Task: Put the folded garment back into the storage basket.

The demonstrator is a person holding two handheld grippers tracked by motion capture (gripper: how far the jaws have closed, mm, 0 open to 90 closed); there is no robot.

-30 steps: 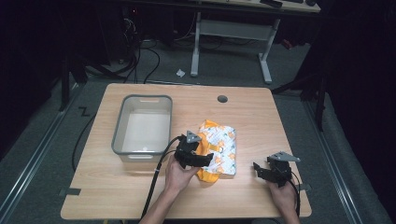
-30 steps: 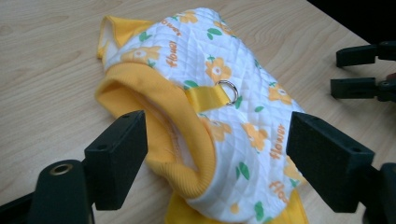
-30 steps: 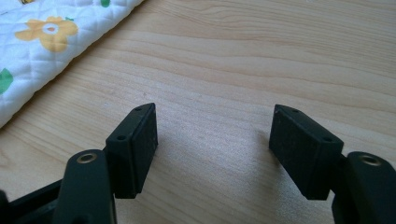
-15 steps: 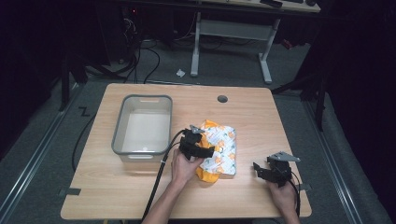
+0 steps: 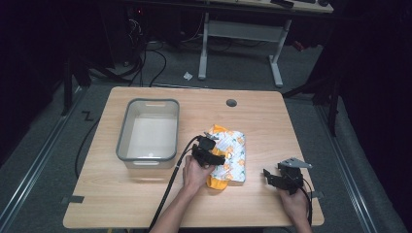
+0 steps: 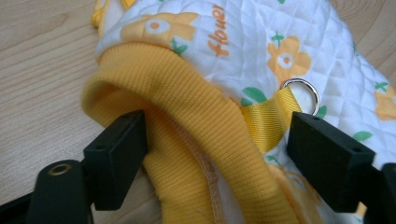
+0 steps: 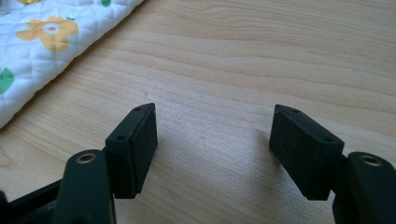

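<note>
- Straddling the yellow ribbed hem [image 6: 187,93] of the white quilted garment with orange flowers [image 5: 232,150] with the left gripper [image 6: 219,135], jaws standing wide and having just been closing a little, fabric lying between them but not yet being pinched.
- Lying folded near the middle of the light wooden table [image 5: 272,121], this garment, just right of the grey plastic bin [image 5: 127,126] and apart from it.
- Judging the step as taking hold of the hem: pushing deeper so both pads are bearing on the thick ribbed roll, not merely on its outer fold.
- Keeping the silver metal ring [image 6: 301,91] and its yellow webbing loop [image 6: 266,121] outside the bite, since both are sitting just beside the far jaw and risking a slippery, uneven grip.
- Closing squarely before lifting, so that 1 layer is not peeling off alone.
- Resting the right gripper [image 5: 282,177] low over bare wood, jaws open and holding nothing, with the garment's edge [image 7: 46,42] off to its side.
- Leaving free tabletop right of and beyond the garment for spreading or dragging; minding the near table edge close to both hands, and the bin's rim on the left gripper's side.
</note>
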